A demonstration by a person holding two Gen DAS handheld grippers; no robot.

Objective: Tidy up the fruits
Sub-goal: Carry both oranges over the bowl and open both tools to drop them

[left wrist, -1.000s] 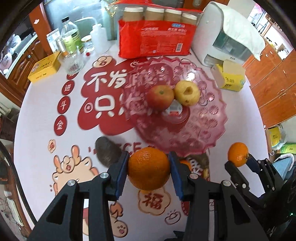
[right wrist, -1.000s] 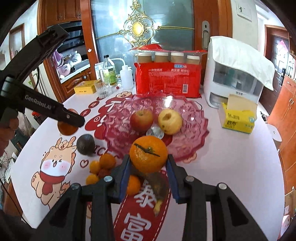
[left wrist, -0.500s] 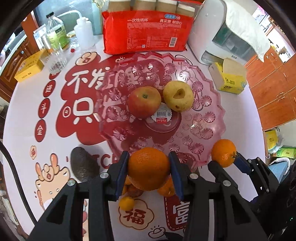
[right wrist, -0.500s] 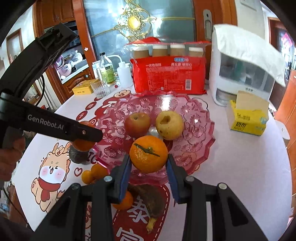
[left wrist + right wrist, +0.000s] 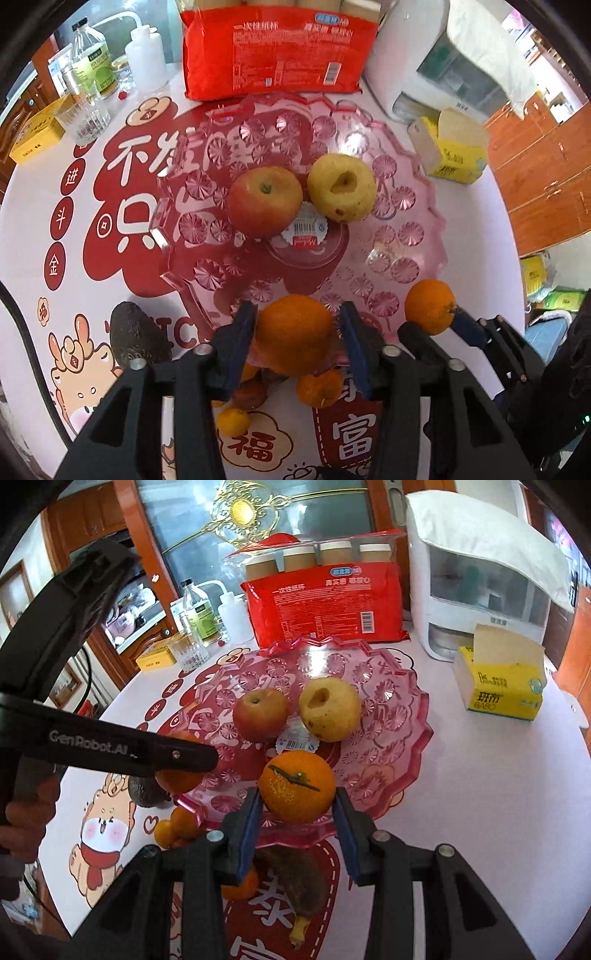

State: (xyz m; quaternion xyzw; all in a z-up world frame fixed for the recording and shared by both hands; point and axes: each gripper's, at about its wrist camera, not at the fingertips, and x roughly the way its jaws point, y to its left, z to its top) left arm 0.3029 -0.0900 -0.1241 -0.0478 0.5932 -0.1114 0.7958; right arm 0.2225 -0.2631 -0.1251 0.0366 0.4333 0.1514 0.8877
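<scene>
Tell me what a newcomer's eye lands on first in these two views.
The pink glass fruit plate at the table's middle, holding a red apple and a yellow apple side by side. Then two oranges over its near rim: one between the left tongs, whose jaws have just been opening, another in the right tongs.

"GenRobot.AI" in white on the black finger of the left gripper (image 5: 173, 755); "BABO" on the yellow tissue box (image 5: 498, 698); large "福" and "富" on the printed tablecloth (image 5: 258, 448); small print on the red cup package (image 5: 325, 605) not readable
</scene>
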